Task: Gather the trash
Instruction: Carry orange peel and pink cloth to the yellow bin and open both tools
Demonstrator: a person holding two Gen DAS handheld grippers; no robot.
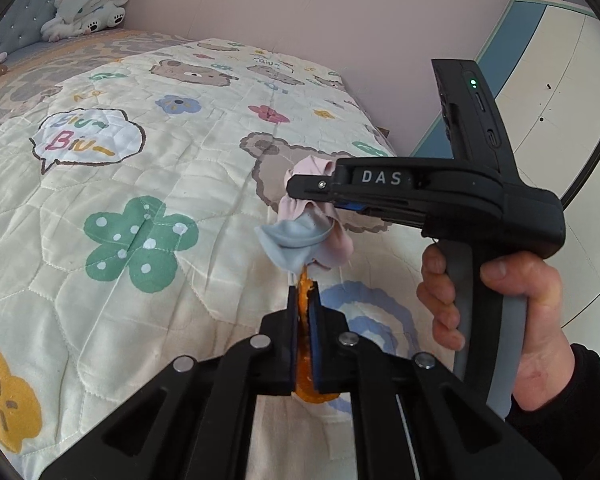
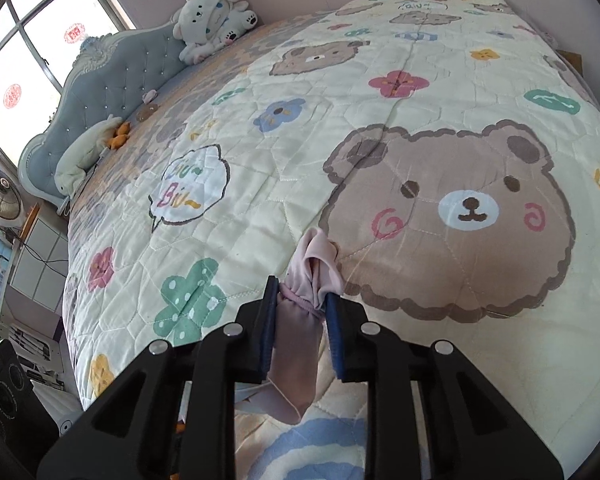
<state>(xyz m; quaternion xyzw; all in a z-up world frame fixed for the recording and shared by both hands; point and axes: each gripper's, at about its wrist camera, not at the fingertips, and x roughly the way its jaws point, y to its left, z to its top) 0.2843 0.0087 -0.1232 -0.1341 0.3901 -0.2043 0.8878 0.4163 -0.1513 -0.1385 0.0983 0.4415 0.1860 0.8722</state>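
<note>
Read "DAS" in white letters on the black body of the right gripper [image 1: 312, 196], at three o'clock in the left wrist view; "Biu~ Biu~" inside a white speech bubble [image 2: 190, 186] printed on the quilt [image 2: 380, 128], at nine o'clock

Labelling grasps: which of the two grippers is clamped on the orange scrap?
The left gripper: an orange scrap, maybe peel, sits pinched between its pads. The right gripper is shut on a pink cloth instead.

We saw an orange peel [image 1: 305, 344] standing on edge, pinched between the left fingers [image 1: 292, 340], its ragged tip poking past them; a crumpled pink-and-blue sock [image 2: 300, 320] hung bunched between the right fingers [image 2: 266, 332].
</note>
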